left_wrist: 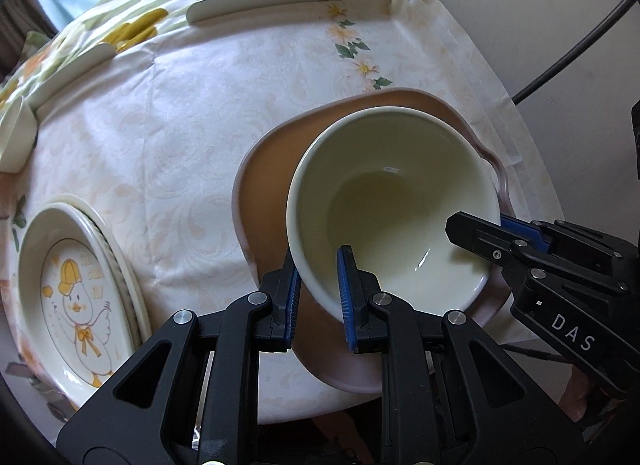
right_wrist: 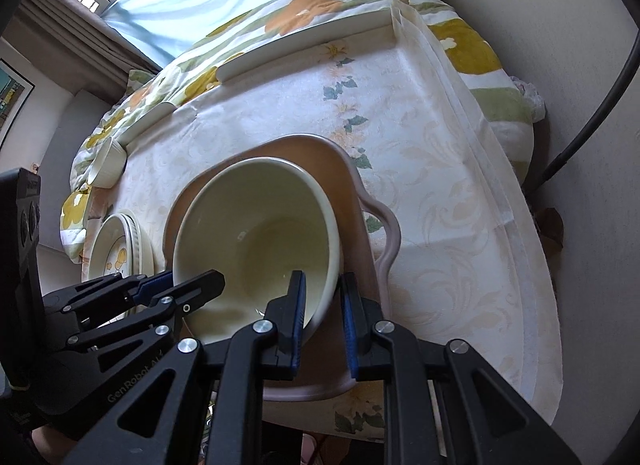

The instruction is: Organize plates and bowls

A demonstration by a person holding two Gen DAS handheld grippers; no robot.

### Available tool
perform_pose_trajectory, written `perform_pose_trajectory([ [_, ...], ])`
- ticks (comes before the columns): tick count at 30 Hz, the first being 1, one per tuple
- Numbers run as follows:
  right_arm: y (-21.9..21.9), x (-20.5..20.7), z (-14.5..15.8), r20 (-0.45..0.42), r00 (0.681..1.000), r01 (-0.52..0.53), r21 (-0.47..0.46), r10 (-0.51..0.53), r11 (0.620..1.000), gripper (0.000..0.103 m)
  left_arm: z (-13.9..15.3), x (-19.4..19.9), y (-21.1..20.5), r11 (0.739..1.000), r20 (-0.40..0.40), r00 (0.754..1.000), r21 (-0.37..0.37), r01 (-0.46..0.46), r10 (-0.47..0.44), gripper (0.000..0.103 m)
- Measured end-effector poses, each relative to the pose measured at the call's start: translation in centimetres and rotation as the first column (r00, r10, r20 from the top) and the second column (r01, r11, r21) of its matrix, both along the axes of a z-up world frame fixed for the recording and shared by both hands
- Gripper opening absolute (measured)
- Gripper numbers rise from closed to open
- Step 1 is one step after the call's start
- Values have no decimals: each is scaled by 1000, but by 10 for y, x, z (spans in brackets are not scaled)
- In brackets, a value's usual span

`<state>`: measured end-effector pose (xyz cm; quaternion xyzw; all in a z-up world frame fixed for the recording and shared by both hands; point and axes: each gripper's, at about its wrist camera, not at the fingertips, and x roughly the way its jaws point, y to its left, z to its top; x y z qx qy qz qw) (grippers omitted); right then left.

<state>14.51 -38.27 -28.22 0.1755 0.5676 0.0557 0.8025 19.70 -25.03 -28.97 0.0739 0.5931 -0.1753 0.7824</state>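
Seating the cream bowl (left_wrist: pixel 394 209) in the pink dish (left_wrist: pixel 272 185).
Both the left hand-held gripper (left_wrist: pixel 318 285) and right hand-held gripper (right_wrist: pixel 322 305) pinch its rim; next, probably loosen both and withdraw.

The cream bowl (left_wrist: pixel 392 201) hides most of the pink dish (left_wrist: pixel 272 185) beneath.

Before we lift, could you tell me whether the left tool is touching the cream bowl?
Cannot tell: in the left wrist view, the left tool straddles the cream bowl rim, contact unclear.
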Motion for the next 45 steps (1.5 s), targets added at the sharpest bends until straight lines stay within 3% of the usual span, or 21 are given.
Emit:
perform_pose_trajectory([
  [14,0,-5,5,4,1000,15,4,-15,1000,16,4,-3,-8,997,49,998,75,34,-37,16],
  [20,0,-12,21,35,999,33,-30,-32,999,16,15,-6,-6,995,67,997,93,20,-26,16],
  [26,-10,-21,52,105,993,51,-8,-50,999,16,50,-13,-1,998,113,994,58,0,-7,17],
  [30,-9,-23,76,166,986,30,11,-31,999,16,86,-21,14,1000,187,982,-3,-31,31,17],
  [35,6,-12,108,237,971,-50,18,44,999,16,128,-27,53,992,276,953,-58,-113,125,17],
  [38,24,-1,128,284,952,-119,12,111,993,16,153,-31,87,977,335,919,-108,-182,208,18],
  [39,33,3,134,299,944,-145,11,136,989,16,160,-32,99,970,356,904,-123,-208,239,21],
  [40,40,8,138,310,938,-164,7,154,986,16,166,-32,110,964,371,890,-134,-231,265,37],
  [41,49,12,143,323,930,-182,-2,173,983,16,172,-33,125,955,388,873,-146,-259,296,71],
  [43,73,24,150,347,911,-236,-9,224,972,20,182,-36,151,935,441,824,-158,-318,355,102],
  [44,85,30,152,351,902,-266,-2,250,964,33,185,-36,162,926,463,803,-167,-338,376,103],
  [45,96,36,152,354,895,-292,7,271,956,53,188,-34,177,917,472,787,-178,-356,397,103],
])
